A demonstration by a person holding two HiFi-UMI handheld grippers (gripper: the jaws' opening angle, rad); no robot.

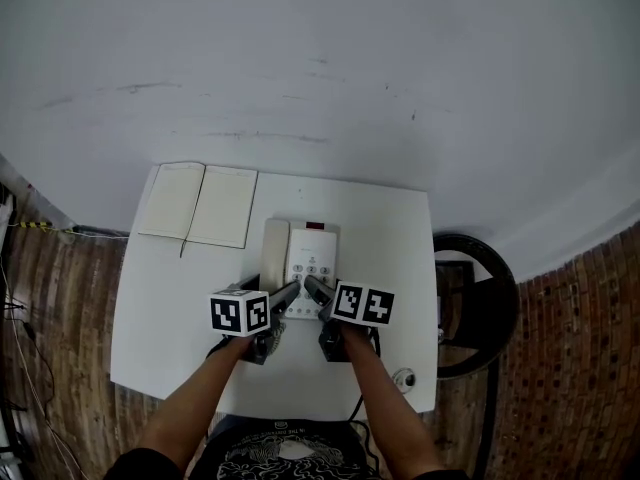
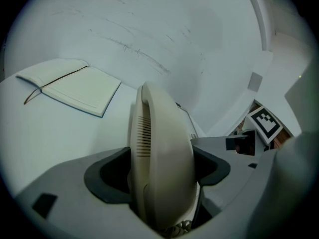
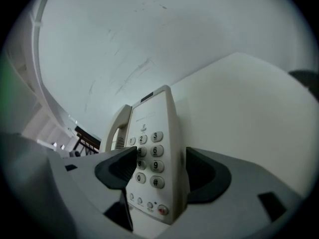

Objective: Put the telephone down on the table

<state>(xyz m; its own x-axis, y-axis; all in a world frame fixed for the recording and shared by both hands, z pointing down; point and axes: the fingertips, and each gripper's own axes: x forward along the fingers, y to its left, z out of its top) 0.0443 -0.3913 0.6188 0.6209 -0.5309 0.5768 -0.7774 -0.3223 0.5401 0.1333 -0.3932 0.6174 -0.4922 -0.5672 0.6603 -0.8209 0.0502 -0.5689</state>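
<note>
A beige telephone (image 1: pixel 308 253) lies on the white table (image 1: pixel 180 308), with its handset (image 1: pixel 274 248) along its left side. Both grippers meet at the telephone's near end. My left gripper (image 1: pixel 285 296) is shut on the handset (image 2: pixel 159 153), with a pad pressed to each side of it. My right gripper (image 1: pixel 315 290) straddles the keypad end of the base (image 3: pixel 154 153). Its jaws stand wide and open, the right pad just off the base's edge. In the right gripper view the handset (image 3: pixel 119 128) shows behind the left jaw.
An open notebook (image 1: pixel 198 204) lies at the table's far left corner. A small round object (image 1: pixel 404 378) sits near the front right corner. A black round stool (image 1: pixel 470 303) stands right of the table. A white wall rises just behind the table.
</note>
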